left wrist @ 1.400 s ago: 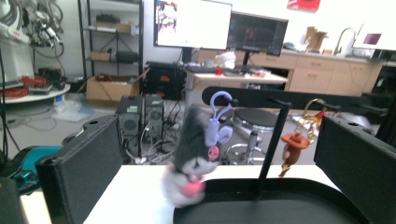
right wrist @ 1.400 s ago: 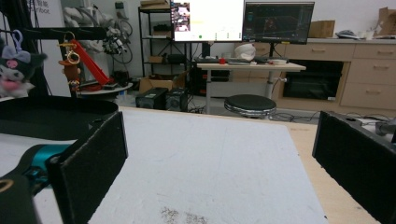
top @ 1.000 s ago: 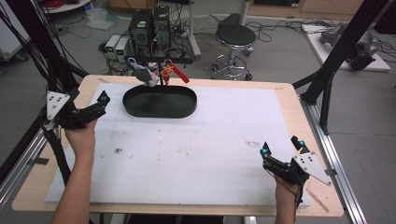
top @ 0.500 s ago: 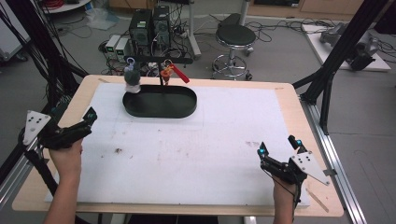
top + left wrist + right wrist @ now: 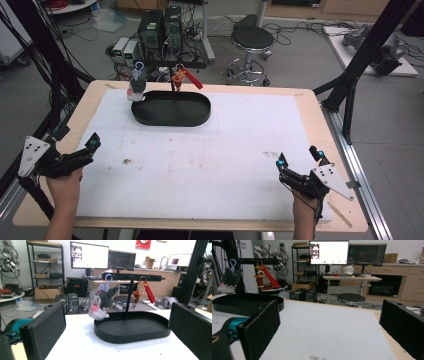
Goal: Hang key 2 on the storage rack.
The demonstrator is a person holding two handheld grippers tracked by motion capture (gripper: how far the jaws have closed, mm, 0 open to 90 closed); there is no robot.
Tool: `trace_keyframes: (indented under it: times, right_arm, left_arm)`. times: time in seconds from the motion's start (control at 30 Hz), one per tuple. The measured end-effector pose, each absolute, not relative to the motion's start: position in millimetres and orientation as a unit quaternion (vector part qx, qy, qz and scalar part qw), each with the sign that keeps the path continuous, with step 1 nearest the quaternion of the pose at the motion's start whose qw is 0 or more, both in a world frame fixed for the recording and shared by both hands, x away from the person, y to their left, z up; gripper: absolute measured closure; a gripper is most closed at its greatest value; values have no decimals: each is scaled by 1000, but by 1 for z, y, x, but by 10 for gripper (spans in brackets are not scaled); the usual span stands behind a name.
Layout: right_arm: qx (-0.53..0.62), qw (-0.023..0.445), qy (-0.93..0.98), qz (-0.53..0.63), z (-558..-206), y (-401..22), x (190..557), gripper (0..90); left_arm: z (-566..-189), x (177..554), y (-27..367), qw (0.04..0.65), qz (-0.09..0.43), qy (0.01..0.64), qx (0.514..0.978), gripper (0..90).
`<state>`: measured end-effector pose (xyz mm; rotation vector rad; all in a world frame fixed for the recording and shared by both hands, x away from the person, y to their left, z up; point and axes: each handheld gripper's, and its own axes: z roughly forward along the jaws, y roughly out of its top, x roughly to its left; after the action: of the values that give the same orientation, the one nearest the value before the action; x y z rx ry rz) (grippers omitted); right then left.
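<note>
Claws wide apart, left claw (image 5: 77,150) empty, right claw (image 5: 299,161) empty, both above white mat (image 5: 210,165).

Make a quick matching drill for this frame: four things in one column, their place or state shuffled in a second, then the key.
1. plush keychain
2. red strap keychain
3. black tray
4. left gripper

A. open, near table's left edge
B. hangs near the bar's left end in the high view
C. sits at the far side of the white mat
D. hangs beside the stand's post

Pairs: 1-B, 2-D, 3-C, 4-A
</note>
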<state>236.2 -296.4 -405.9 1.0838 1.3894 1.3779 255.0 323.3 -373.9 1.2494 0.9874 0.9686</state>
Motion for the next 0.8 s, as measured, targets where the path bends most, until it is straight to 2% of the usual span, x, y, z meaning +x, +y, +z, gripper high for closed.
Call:
trace_keyframes:
  times: [0.23, 0.5, 0.8]
  right_arm:
    - [434, 432, 564, 554, -409, -293, 238, 25]
    - [436, 433, 557, 559, -408, -294, 233, 25]
    - [431, 436, 561, 557, -407, -294, 226, 24]
  left_arm:
    - [-391, 245, 331, 599, 409, 438, 531, 17]
    - [-401, 241, 328, 573, 427, 421, 558, 17]
    - [-413, 236, 338, 590, 412, 428, 547, 17]
